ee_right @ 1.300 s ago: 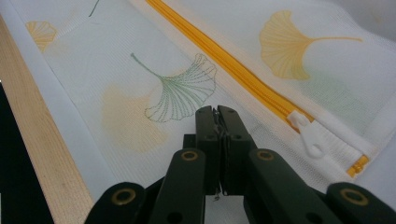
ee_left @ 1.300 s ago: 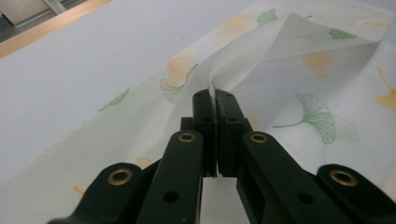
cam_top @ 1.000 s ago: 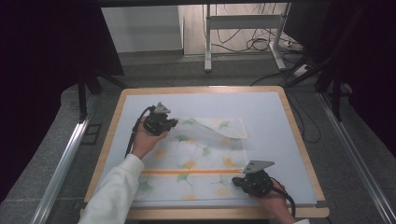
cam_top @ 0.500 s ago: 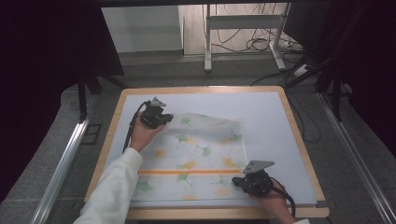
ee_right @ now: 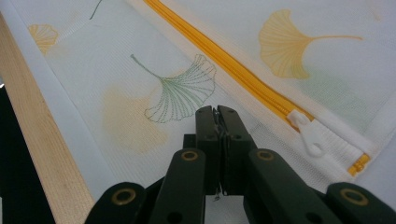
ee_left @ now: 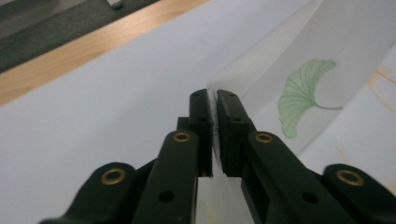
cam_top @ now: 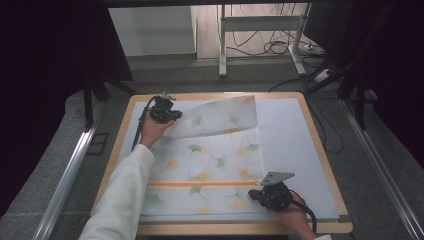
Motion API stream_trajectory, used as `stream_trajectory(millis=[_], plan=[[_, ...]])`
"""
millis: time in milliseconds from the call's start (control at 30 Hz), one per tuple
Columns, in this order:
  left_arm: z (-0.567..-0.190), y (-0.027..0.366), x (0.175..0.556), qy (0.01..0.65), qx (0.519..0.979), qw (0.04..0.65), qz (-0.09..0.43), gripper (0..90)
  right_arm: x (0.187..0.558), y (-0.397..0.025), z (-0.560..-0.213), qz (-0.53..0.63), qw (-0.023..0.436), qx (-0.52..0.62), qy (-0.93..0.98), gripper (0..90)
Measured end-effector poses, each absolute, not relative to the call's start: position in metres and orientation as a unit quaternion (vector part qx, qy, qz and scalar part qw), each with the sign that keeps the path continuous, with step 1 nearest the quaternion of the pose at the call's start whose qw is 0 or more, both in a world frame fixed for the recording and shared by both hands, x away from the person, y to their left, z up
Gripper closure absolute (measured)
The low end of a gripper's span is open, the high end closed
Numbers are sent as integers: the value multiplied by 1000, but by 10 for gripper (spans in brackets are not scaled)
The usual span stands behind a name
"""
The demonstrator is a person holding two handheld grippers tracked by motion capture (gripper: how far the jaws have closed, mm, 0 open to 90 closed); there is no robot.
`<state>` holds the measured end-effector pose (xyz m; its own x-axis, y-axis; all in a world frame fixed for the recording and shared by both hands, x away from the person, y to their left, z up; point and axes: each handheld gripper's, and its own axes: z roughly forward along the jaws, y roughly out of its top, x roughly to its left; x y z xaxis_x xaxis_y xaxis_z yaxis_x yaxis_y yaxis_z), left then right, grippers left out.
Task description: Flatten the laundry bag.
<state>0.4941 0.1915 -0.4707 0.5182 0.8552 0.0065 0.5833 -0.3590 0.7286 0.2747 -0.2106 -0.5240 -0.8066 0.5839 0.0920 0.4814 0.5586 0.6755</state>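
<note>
A white mesh bag [cam_top: 210, 165] printed with green and orange ginkgo leaves lies flat on the table mat. An orange zipper [cam_top: 200, 184] runs across its near part. My left gripper [cam_top: 175, 116] is at the far left, shut on the bag's far edge [ee_left: 261, 70], and holds that flap lifted and curled above the mat. The thin mesh is pinched between its jaws in the left gripper view [ee_left: 212, 95]. My right gripper [cam_top: 255, 194] is shut on the bag's near right edge, just beside the zipper's white pull [ee_right: 308, 135].
A pale blue mat [cam_top: 290, 135] covers the table inside a wooden rim [cam_top: 320, 150]. Bare mat lies to the right of the bag and along the far edge. A metal stand and loose cables [cam_top: 270, 47] are on the floor beyond the table.
My left gripper has moved toward the table's far edge with the bag's edge, drawing the flap up and farther back. The right gripper has stayed where it was.
</note>
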Motion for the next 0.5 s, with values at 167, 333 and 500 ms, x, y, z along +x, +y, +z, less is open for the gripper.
stream_trajectory(millis=[167,333,500], plan=[[-455,203,489,446,786,367,222,566,275,-211,-524,359,69,303,880,873],[-430,214,469,429,769,407,244,507,274,-210,-524,357,73,302,881,872],[-417,214,445,401,770,438,234,516,274,-210,-524,356,74,302,881,872]])
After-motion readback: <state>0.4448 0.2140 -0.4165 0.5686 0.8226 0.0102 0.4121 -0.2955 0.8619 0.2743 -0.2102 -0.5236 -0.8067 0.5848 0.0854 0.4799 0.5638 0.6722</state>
